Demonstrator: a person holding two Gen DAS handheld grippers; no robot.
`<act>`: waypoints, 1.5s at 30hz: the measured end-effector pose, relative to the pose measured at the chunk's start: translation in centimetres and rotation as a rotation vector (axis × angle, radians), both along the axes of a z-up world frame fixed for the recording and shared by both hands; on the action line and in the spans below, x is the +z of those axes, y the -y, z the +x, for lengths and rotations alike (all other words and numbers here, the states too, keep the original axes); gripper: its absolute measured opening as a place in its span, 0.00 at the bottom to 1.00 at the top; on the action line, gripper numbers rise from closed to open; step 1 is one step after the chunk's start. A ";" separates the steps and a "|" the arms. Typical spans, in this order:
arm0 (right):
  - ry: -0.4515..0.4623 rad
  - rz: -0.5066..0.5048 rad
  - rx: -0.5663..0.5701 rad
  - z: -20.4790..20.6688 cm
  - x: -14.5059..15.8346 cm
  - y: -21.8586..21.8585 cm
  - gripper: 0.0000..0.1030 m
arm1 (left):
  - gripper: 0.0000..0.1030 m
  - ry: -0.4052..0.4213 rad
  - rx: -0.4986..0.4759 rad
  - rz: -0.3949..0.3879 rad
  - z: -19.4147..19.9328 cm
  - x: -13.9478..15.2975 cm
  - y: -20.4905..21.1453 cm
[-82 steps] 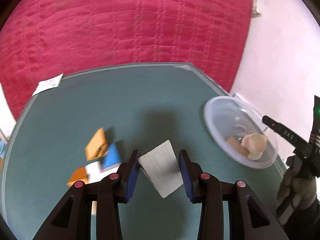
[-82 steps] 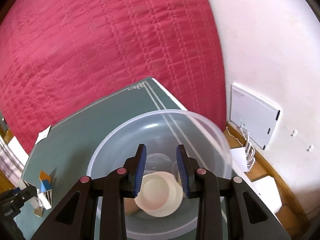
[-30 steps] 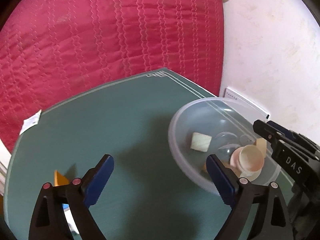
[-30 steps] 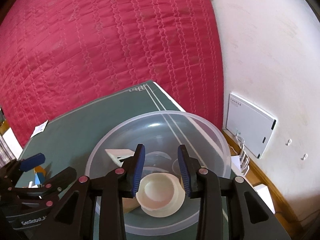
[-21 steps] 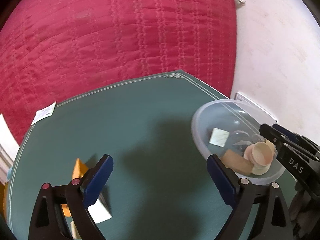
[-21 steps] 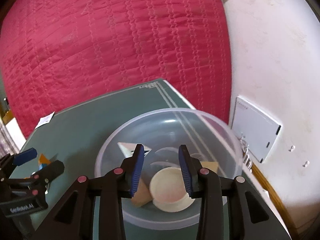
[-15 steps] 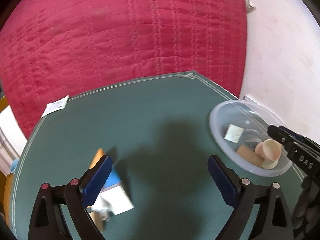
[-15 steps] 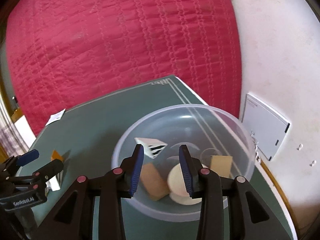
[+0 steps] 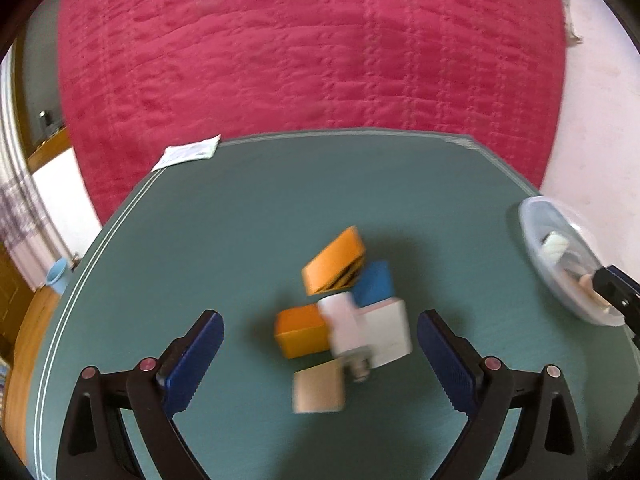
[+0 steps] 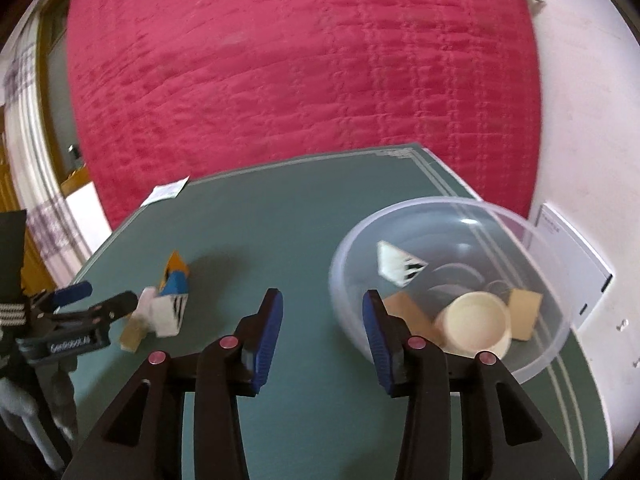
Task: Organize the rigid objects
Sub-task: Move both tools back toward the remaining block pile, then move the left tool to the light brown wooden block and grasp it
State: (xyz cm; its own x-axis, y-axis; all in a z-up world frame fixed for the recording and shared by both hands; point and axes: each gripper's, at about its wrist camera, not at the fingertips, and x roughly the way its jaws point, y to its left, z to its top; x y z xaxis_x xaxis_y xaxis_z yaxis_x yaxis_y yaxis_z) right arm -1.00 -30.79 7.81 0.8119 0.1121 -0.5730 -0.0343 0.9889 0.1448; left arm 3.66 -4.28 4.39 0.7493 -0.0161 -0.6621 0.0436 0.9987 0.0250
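A loose pile of blocks lies on the green table (image 9: pixel 248 208): an orange box with black stripes (image 9: pixel 334 260), a blue block (image 9: pixel 374 286), a white block (image 9: pixel 384 332), an orange block (image 9: pixel 302 330) and a tan block (image 9: pixel 319 390). My left gripper (image 9: pixel 320 354) is wide open and empty, just short of the pile. A clear plastic bowl (image 10: pixel 532 240) holds a white striped block (image 10: pixel 398 266), a cream cup (image 10: pixel 476 326) and tan blocks (image 10: pixel 524 312). My right gripper (image 10: pixel 322 336) is open and empty, left of the bowl. The pile also shows in the right wrist view (image 10: pixel 168 300).
A red quilted cloth (image 9: pixel 312 48) hangs behind the table. A white paper slip (image 9: pixel 188 154) lies at the table's far left edge. A white wall panel (image 10: pixel 572 248) sits right of the bowl. The bowl shows at the right edge of the left wrist view (image 9: pixel 560 272).
My left gripper let the white striped block go into the bowl, opened wide and swung left to the block pile. My right gripper pulled back left from over the bowl and opened wider.
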 end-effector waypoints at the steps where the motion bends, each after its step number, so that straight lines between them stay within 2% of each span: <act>1: -0.009 -0.006 0.015 0.0 -0.3 -0.5 0.42 | 0.96 -0.004 0.007 0.000 -0.1 -0.2 -0.4; 12: -0.074 -0.035 0.115 -0.1 -2.4 -3.7 0.42 | 0.96 -0.067 0.028 0.012 -0.3 -2.5 -1.7; 18: -0.097 -0.042 0.153 -0.3 -2.9 -4.5 0.42 | 0.96 -0.066 0.023 0.013 -0.4 -2.6 -1.8; 30: -0.118 -0.036 0.160 -0.1 -2.8 -4.6 0.42 | 0.96 -0.090 0.005 0.008 -0.6 -3.1 -1.9; 34: -0.119 -0.035 0.160 0.0 -2.8 -4.6 0.42 | 0.96 -0.150 0.029 -0.004 0.2 -3.7 -2.3; 37: -0.118 -0.036 0.160 0.0 -2.8 -4.7 0.42 | 0.96 -0.187 0.050 -0.049 0.7 -4.1 -3.2; 45: -0.119 -0.037 0.161 0.0 -2.8 -4.6 0.42 | 0.96 -0.185 0.084 -0.042 0.1 -4.2 -3.9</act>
State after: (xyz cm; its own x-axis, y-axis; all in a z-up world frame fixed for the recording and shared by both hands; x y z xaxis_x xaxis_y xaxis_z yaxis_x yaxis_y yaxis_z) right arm -0.96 -26.14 5.01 0.7113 0.2123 -0.6701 -0.1771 0.9767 0.1214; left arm 3.80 -0.40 0.20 0.6149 0.0107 -0.7885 -0.0395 0.9991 -0.0172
